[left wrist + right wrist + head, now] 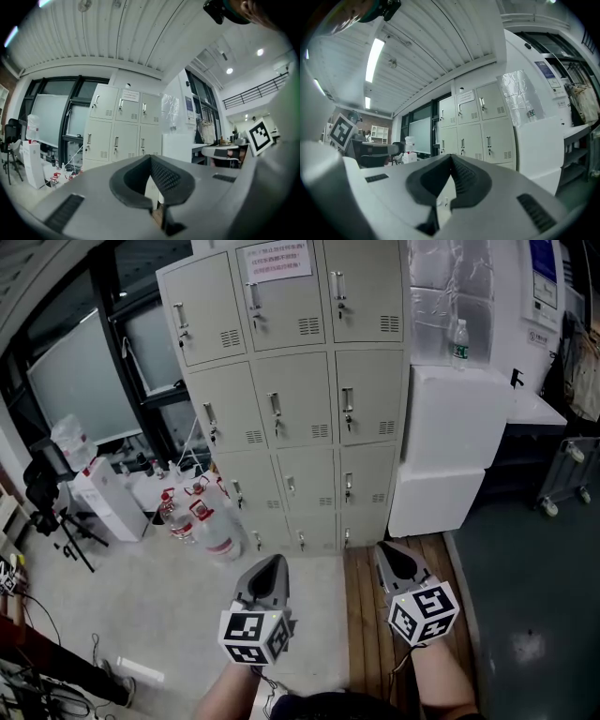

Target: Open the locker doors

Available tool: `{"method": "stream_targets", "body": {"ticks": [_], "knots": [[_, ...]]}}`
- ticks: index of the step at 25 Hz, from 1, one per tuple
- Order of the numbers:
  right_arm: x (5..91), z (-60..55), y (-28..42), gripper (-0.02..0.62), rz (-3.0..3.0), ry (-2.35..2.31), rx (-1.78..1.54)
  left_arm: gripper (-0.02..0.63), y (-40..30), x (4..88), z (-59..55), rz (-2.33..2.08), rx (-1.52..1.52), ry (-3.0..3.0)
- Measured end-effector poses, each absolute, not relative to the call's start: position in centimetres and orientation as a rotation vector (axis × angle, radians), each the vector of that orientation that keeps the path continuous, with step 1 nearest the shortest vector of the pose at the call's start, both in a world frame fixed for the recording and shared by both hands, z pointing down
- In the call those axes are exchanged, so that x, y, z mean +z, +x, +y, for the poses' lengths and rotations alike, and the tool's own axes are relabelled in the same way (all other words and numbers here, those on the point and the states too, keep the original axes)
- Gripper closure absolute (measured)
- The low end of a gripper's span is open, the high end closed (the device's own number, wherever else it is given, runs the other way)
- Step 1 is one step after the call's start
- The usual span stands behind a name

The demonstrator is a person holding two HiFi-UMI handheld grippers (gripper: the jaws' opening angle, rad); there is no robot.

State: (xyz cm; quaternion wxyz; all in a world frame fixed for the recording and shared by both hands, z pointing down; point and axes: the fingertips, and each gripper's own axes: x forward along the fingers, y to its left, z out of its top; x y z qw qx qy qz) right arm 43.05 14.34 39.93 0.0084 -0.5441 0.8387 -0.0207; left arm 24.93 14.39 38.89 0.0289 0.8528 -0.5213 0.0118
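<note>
Two grippers: left gripper and right gripper, side by side, pointing level
Jaws: both pairs together, nothing between
Locker doors: all closed (three grey columns), well ahead of both grippers

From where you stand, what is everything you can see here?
Lockers: twelve doors, pale grey, straight ahead, all closed.
Paper notice: one, white, top middle door.
Foam boxes: two, white, stacked right of the lockers.
Water bottle: one, clear, on the upper foam box.
Floor bottles: several, clear with red, left of the lockers.
Tripod: one, black, far left.
Left gripper: one, grey, shut, empty.
Right gripper: one, grey, shut, empty.
</note>
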Motion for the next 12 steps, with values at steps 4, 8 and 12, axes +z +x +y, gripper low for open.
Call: {"method": "stream_targets", "body": {"ticks": [4,8,12], "knots": [[39.7,13.9,43.3,0.595,2.634,-1.680,-0.065,0.606,25.4,38.8,14.3,-1.615,0.039,2.627],[39.7,13.1,43.0,0.595,2.632,-1.661,-0.082,0.605,25.1,39.0,14.0,-1.623,0.051,2.619],[39.7,11.9,42.6,0.595,2.632,-1.642,-0.095,0.605,24.9,39.0,12.8,-1.635,0.049,2.610]]}}
